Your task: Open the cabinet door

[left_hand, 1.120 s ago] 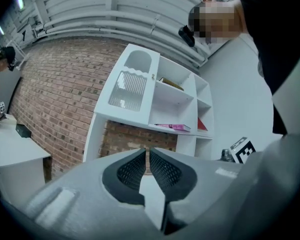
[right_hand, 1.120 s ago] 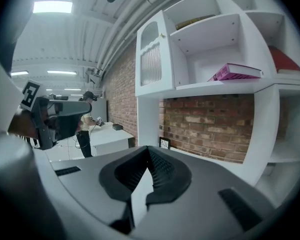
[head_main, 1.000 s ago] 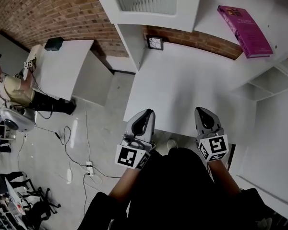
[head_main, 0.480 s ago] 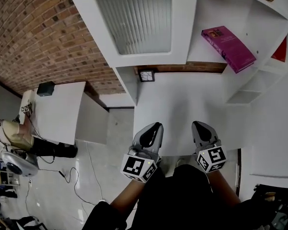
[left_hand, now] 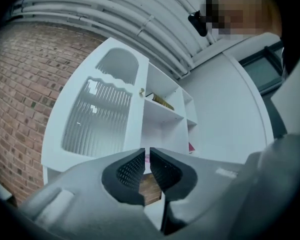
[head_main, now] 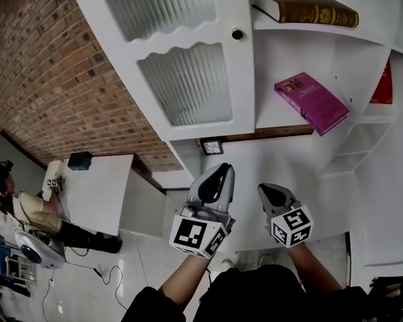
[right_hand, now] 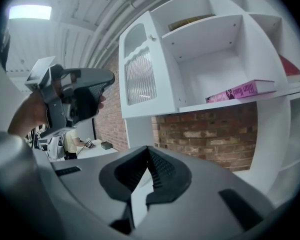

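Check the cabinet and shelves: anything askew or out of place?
Only the pink book: it lies flat but skewed on the open shelf, one corner seemingly past the front edge. The cabinet door looks shut and undamaged; nothing spilled.

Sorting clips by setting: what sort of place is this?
Likely a lab or studio, not a home: a white cabinet with books stands against a bare brick wall, and there is a person amid gear by a table.

You won't find legible text here: the pink book (right_hand: 241, 90), at 3 o'clock in the right gripper view, bears spine lettering too small to read.
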Demonstrator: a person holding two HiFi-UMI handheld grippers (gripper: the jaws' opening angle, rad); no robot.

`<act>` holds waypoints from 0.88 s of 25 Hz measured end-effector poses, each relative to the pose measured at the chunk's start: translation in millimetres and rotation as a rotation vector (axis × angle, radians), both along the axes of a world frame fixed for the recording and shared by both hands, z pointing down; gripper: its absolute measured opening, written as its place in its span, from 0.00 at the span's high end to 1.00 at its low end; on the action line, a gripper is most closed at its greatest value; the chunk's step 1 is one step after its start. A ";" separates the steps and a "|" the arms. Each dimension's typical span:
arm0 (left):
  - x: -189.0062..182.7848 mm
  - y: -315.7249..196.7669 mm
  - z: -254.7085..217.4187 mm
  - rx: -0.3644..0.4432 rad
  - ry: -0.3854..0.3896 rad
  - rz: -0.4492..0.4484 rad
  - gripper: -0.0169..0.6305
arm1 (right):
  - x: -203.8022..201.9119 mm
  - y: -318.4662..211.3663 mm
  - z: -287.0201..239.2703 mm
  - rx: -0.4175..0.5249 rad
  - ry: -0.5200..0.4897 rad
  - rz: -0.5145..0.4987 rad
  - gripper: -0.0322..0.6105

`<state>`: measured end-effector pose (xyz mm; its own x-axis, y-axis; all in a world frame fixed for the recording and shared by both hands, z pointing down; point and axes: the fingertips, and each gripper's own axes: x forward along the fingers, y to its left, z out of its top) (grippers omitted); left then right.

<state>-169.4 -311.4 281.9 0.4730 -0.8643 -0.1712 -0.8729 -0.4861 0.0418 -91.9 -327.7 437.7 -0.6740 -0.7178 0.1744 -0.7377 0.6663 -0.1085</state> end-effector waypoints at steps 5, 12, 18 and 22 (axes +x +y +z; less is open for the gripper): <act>10.1 -27.4 -52.5 0.071 -0.020 0.017 0.92 | -2.7 -22.5 -11.4 0.013 -0.013 0.005 0.95; 29.2 -56.6 -115.9 0.188 -0.040 0.058 0.92 | -1.3 -50.2 -35.9 0.061 -0.038 0.002 0.95; 29.5 -82.2 -158.4 0.251 -0.034 0.033 0.86 | 1.3 -67.5 -50.8 0.087 -0.055 0.004 0.95; 30.1 -94.5 -184.2 0.299 -0.035 0.012 0.79 | 2.1 -76.0 -54.1 0.090 -0.063 0.002 0.95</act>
